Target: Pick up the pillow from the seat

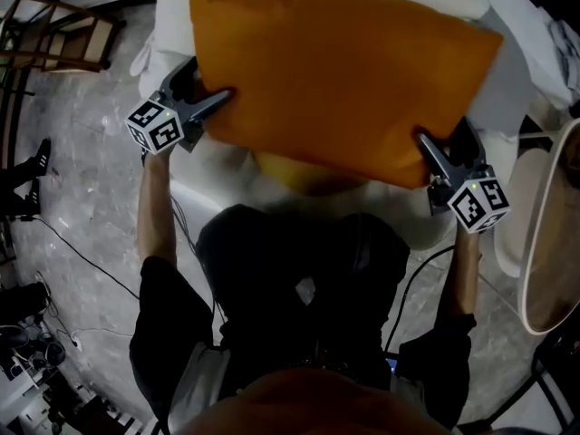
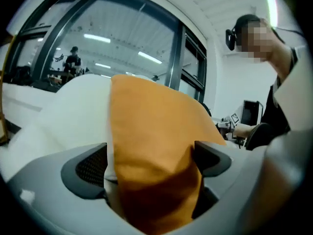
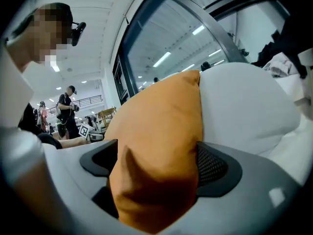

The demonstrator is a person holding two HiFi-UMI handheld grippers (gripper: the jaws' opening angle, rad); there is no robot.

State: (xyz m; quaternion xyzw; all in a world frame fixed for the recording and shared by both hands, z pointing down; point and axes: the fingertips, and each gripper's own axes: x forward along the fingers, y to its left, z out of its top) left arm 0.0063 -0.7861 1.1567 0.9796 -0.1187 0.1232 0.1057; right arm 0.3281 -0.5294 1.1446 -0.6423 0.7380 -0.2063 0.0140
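A large orange pillow (image 1: 335,71) leans on the white armchair (image 1: 172,25) in the head view. My left gripper (image 1: 217,100) sits at the pillow's left edge and my right gripper (image 1: 424,141) at its lower right corner. In the left gripper view the pillow (image 2: 151,131) stands between the wide-spread jaws of the left gripper (image 2: 151,166), and the left mesh pad (image 2: 90,168) is bare and apart from the cloth. In the right gripper view a pillow corner (image 3: 161,141) lies loose between the wide jaws of the right gripper (image 3: 157,164). Neither pair squeezes the cloth.
A second yellow-orange cushion (image 1: 304,175) peeks out below the pillow. A wooden chair (image 1: 63,36) stands at the far left and a round pale table (image 1: 548,234) at the right. Cables (image 1: 91,261) run over the grey floor. People (image 3: 66,111) stand in the background.
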